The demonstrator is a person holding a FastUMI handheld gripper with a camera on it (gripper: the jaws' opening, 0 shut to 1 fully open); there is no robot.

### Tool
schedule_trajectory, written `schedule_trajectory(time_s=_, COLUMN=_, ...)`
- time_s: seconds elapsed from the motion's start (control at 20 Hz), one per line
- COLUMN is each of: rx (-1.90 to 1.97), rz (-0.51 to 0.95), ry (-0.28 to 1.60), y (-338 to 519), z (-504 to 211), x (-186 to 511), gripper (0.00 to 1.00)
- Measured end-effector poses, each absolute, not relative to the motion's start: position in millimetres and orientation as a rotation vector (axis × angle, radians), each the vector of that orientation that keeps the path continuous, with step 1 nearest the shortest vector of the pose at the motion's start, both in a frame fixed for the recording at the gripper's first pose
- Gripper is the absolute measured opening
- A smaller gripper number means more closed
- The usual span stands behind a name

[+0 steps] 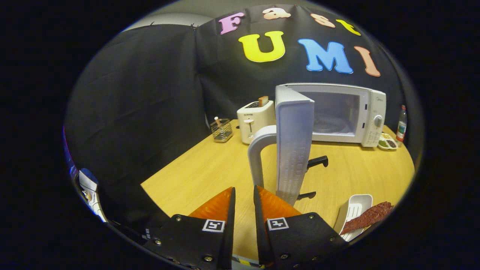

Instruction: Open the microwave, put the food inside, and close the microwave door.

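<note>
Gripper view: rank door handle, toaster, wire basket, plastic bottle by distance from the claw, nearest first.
1. White arched handle on the open microwave door, just ahead of the claw.
2. White toaster, beyond the handle.
3. Wire basket, beside the toaster; too close to call.
4. Clear plastic bottle, beyond the microwave.

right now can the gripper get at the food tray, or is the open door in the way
Probably yes. The tray with the reddish food lies on the table beside the gripper, whose fingers are nearly closed on nothing. The microwave's open door stands just ahead, not between them.
</note>
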State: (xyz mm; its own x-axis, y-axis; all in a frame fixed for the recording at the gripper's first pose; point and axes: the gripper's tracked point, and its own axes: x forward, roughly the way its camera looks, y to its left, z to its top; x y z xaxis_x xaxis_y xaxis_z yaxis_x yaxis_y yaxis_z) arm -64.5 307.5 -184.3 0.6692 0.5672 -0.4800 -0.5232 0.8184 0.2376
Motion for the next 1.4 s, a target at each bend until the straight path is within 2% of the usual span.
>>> schedule_trajectory(time_s=0.1, rx=0.093, rz=0.647, ry=0.546, y=296, z=-171, x=-73, gripper=0.27)
schedule_trajectory(time_s=0.2, rx=0.099, rz=0.664, ry=0.512, y=283, z=-161, x=-77, gripper=0.40)
schedule_trajectory(time_s=0.25, rx=0.097, rz=0.661, ry=0.488, y=274, z=-152, x=-77, gripper=0.67)
schedule_trajectory(time_s=0.35, rx=0.076, rz=0.619, ry=0.445, y=247, z=-141, x=-72, gripper=1.00)
schedule_trajectory(time_s=0.85, rx=0.071, rz=0.358, ry=0.412, y=107, z=-146, x=-46, gripper=1.00)
schedule_trajectory(time_s=1.15, rx=0.121, rz=0.217, ry=0.464, y=41, z=-177, x=-39, gripper=1.00)
schedule_trajectory(time_s=1.4, rx=0.244, rz=0.147, ry=0.562, y=17, z=-215, x=-41, gripper=1.00)
